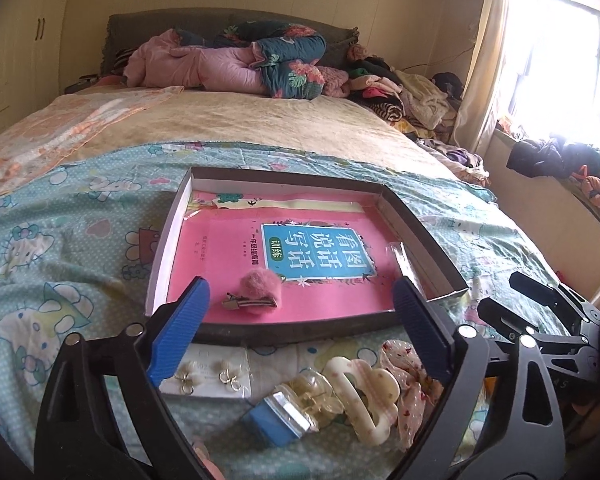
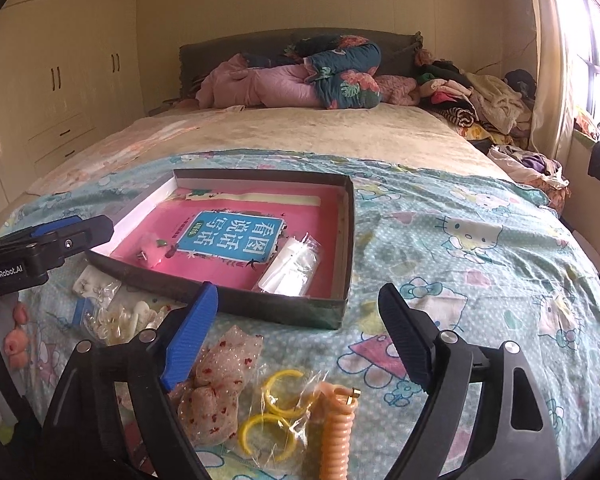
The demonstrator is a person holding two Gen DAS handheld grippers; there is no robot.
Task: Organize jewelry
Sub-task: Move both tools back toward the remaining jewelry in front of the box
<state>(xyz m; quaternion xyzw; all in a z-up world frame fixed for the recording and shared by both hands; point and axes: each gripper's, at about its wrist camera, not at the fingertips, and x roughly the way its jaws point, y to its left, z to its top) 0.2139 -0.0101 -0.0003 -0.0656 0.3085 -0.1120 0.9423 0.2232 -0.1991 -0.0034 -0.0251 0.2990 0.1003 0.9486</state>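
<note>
A shallow dark box (image 1: 236, 330) lined with a pink book lies on the bed; it also shows in the right wrist view (image 2: 284, 306). In it lie a pink pom-pom hair clip (image 1: 254, 290) and a clear plastic packet (image 2: 290, 266). My left gripper (image 1: 300, 298) is open and empty above the box's near rim. Below it lie an earring card (image 1: 210, 376), a cream claw clip (image 1: 364, 396) and a small bottle (image 1: 300, 400). My right gripper (image 2: 300, 304) is open and empty over a dotted scrunchie (image 2: 220, 380), yellow hoops in a bag (image 2: 276, 408) and an orange coil tie (image 2: 338, 432).
The box sits on a Hello Kitty sheet (image 2: 460, 264). Folded quilts (image 1: 260, 60) and piled clothes (image 1: 404, 92) lie at the head of the bed. A window (image 1: 572, 40) is at the right, wardrobes (image 2: 60, 72) at the left.
</note>
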